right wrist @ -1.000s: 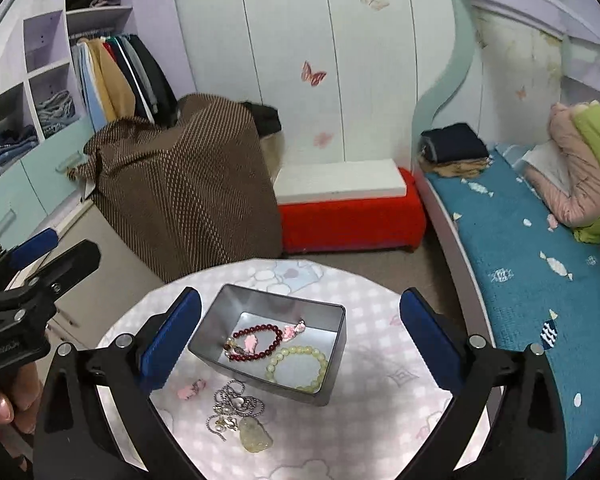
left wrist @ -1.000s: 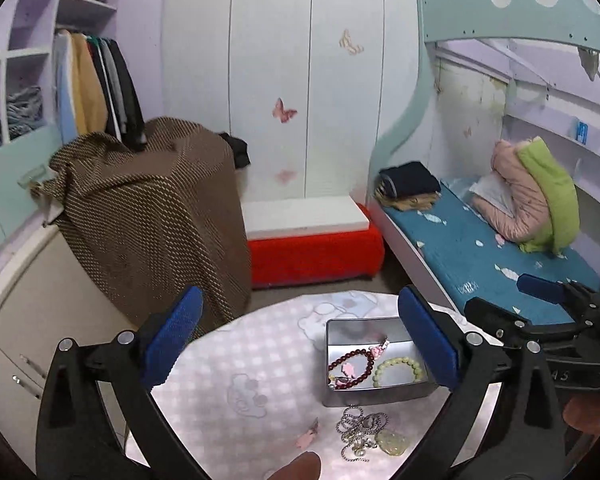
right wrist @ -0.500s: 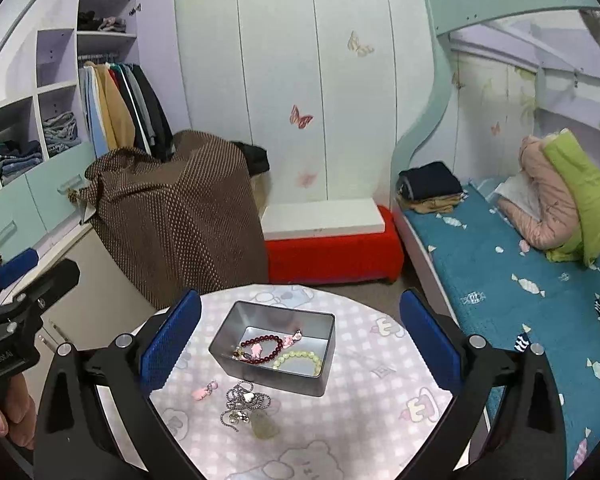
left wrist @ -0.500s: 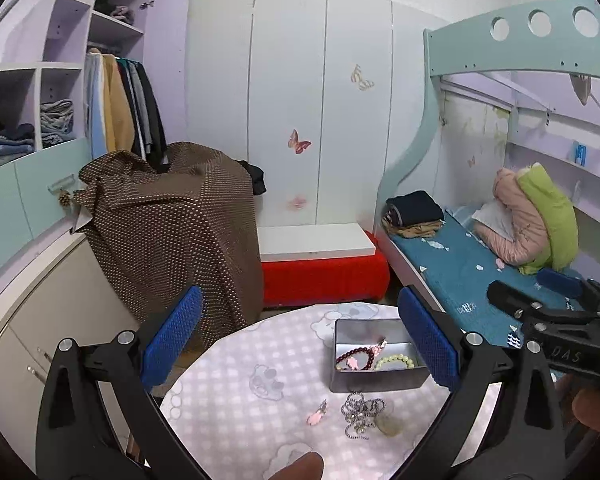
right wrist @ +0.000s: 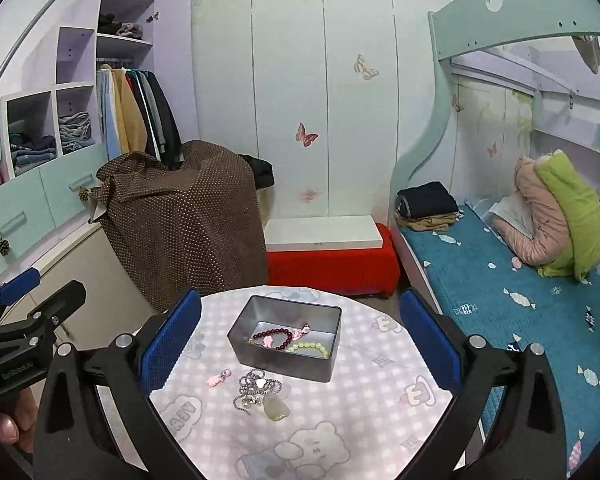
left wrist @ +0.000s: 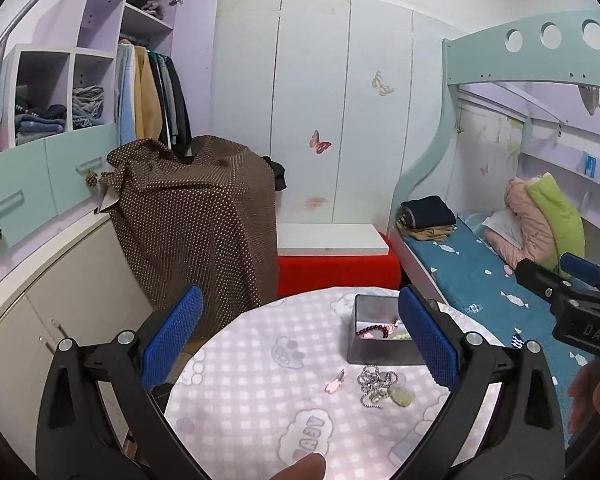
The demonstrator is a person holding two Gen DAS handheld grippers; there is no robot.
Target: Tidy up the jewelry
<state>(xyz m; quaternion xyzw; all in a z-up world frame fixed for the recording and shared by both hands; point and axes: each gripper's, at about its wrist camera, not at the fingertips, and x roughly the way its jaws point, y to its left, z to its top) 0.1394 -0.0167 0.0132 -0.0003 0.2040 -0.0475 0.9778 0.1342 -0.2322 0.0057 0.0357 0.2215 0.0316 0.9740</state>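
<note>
Left wrist view: the left gripper (left wrist: 300, 340) hangs high, fingers wide apart; the tangled silver chain necklace with pale jade pendant (left wrist: 382, 387) could snag or slip.

Right wrist view: the right gripper (right wrist: 300, 340), fingers apart and empty, faces the necklace (right wrist: 260, 394) lying on the checked surface (right wrist: 360, 420) beside the grey metal tin (right wrist: 286, 364).

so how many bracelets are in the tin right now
2, both lying in the metal tin: a dark red bead bracelet toward its left side and a pale green bead bracelet toward its front right. The near wall may hide something smaller.
</note>
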